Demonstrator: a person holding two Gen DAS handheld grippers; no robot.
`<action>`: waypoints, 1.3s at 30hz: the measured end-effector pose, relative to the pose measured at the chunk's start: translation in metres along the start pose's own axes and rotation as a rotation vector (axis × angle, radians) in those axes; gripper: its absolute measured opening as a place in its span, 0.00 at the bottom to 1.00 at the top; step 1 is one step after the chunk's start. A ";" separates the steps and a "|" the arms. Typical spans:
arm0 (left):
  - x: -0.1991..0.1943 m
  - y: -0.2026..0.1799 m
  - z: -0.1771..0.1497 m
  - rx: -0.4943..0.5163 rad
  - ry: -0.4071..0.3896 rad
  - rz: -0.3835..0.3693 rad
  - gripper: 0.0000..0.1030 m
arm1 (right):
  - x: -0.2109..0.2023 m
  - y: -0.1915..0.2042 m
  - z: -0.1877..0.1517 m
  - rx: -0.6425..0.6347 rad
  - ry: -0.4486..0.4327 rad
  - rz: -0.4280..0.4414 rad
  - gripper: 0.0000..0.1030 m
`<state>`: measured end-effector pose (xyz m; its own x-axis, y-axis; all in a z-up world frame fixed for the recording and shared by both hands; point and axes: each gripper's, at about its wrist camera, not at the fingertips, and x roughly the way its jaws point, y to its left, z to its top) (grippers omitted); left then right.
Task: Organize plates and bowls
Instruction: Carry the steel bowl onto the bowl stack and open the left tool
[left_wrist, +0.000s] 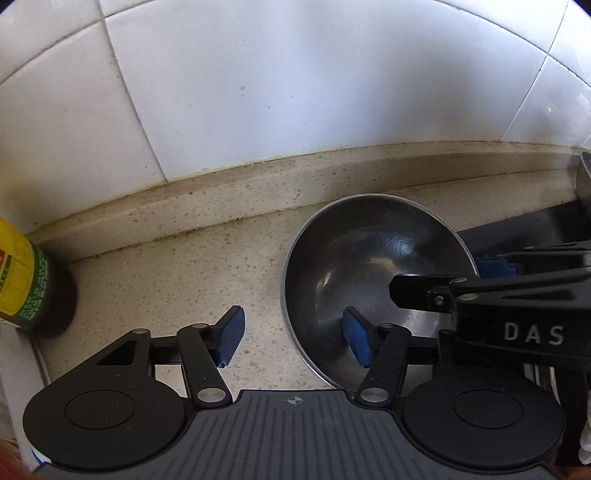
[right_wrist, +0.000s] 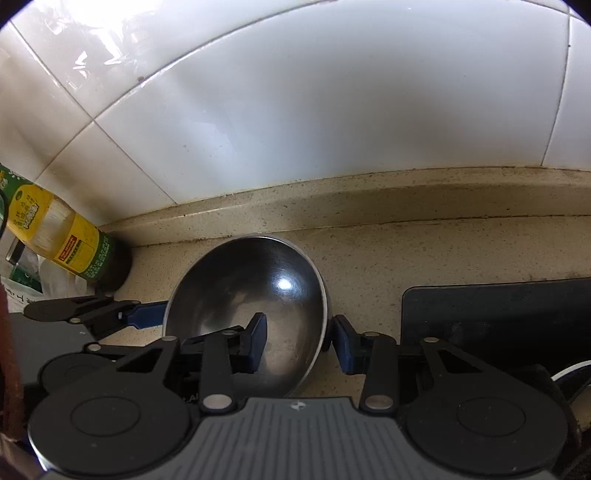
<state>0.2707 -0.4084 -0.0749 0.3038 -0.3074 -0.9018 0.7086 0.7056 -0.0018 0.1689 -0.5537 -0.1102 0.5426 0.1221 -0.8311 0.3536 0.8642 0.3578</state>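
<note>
A steel bowl (left_wrist: 369, 251) (right_wrist: 255, 280) sits on the speckled counter near the tiled wall. My left gripper (left_wrist: 293, 339) straddles the bowl's left rim. Its right pad (left_wrist: 356, 341) is inside the bowl and its left pad (left_wrist: 231, 338) stands clear of the rim outside, so it is open. My right gripper (right_wrist: 301, 343) straddles the opposite rim. Its left pad (right_wrist: 258, 341) hangs inside the bowl, away from the wall, while its right pad (right_wrist: 343, 345) sits against the outside of the rim. Neither pair of jaws clamps the bowl.
A bottle with a yellow and green label (left_wrist: 22, 280) (right_wrist: 70, 247) stands at the left by the wall ledge. A black mat (right_wrist: 498, 314) (left_wrist: 517, 225) lies right of the bowl. The white tiled wall (left_wrist: 258, 92) rises close behind.
</note>
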 end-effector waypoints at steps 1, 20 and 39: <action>0.000 0.000 -0.001 0.003 -0.002 0.001 0.65 | 0.001 0.001 -0.001 -0.003 0.002 0.005 0.28; -0.016 -0.013 -0.004 0.030 -0.060 0.012 0.54 | -0.011 0.003 0.000 0.005 -0.018 0.040 0.18; -0.091 0.001 -0.019 -0.012 -0.172 0.034 0.59 | -0.081 0.061 -0.009 -0.125 -0.124 0.049 0.18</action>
<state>0.2313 -0.3678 -0.0015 0.4327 -0.3874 -0.8140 0.6889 0.7245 0.0214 0.1398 -0.5063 -0.0255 0.6494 0.1106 -0.7523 0.2316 0.9136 0.3342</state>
